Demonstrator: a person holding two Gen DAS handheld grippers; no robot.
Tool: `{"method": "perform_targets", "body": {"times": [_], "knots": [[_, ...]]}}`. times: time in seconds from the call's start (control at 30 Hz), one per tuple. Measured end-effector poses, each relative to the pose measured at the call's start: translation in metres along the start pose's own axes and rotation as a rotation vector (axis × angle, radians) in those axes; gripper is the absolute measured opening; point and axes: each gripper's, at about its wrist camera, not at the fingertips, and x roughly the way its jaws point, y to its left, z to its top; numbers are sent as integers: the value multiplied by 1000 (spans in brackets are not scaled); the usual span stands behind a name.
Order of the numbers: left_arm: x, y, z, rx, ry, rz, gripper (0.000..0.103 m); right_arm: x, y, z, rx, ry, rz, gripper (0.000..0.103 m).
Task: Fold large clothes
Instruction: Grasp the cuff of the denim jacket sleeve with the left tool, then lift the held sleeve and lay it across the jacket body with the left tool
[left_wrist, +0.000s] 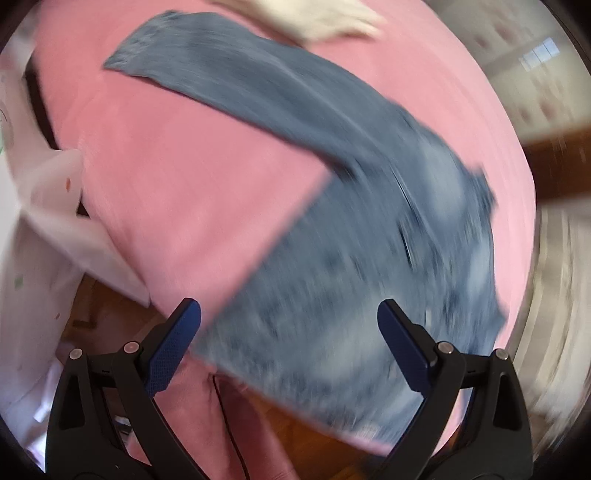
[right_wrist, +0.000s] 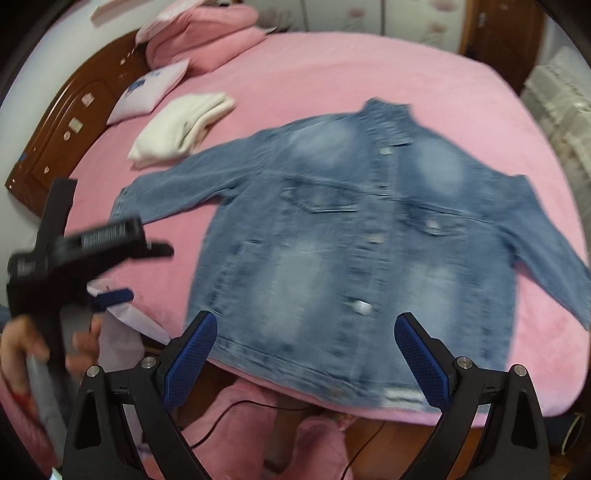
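A blue denim jacket (right_wrist: 354, 236) lies face up and spread flat on the pink bed (right_wrist: 332, 74), sleeves out to both sides, hem at the near edge. My right gripper (right_wrist: 306, 354) is open and empty just above the hem. The left gripper (right_wrist: 144, 273) shows at the left of the right wrist view, held in a hand, open, beside the jacket's left sleeve. In the left wrist view the jacket (left_wrist: 332, 229) is blurred, one sleeve stretching far left; my left gripper (left_wrist: 288, 343) is open and empty over the jacket's lower body.
A folded white garment (right_wrist: 181, 129) lies on the bed beyond the left sleeve. Pink pillows (right_wrist: 203, 33) and a white pillow (right_wrist: 147, 92) sit by the wooden headboard (right_wrist: 66, 122). A white radiator (right_wrist: 557, 114) stands at right. Pink fabric and a cable (right_wrist: 236, 410) lie below the bed edge.
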Motion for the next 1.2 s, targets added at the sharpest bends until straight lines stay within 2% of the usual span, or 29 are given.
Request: {"method": "perform_targets", "body": {"times": [0.1, 0.23, 0.37, 0.4, 0.47, 0.53, 0.6, 0.63, 0.73, 0.77, 0.87, 1.03, 1.2], "knots": [[17, 33, 64, -169, -34, -8, 96, 45, 29, 27, 2, -8, 22, 98], [34, 77, 146, -317, -115, -51, 96, 106, 43, 62, 102, 45, -42, 99], [52, 122, 210, -437, -222, 45, 95, 157, 46, 93, 286, 105, -15, 99], [59, 134, 220, -469, -230, 73, 93, 169, 42, 99, 347, 137, 0, 99], [73, 154, 234, -551, -221, 149, 68, 188, 37, 105, 461, 178, 41, 99], [94, 176, 244, -645, -172, 208, 58, 202, 28, 106, 540, 216, 71, 99], [108, 194, 251, -718, -187, 169, 58, 216, 25, 110, 585, 251, 68, 99], [111, 201, 254, -735, -243, 153, 58, 219, 23, 109, 598, 257, 62, 99], [115, 211, 265, -718, -342, 142, 55, 226, 12, 110, 636, 257, 45, 99], [116, 211, 271, -710, -359, 138, 44, 226, 10, 112, 646, 254, 45, 99], [115, 210, 279, -686, -404, 119, 22, 223, 4, 116, 645, 254, 37, 99], [99, 187, 294, -575, -480, 3, 15, 216, -5, 115, 625, 232, 34, 99], [47, 109, 299, -296, -656, -158, 13, 203, -27, 98, 667, 219, 90, 99]]}}
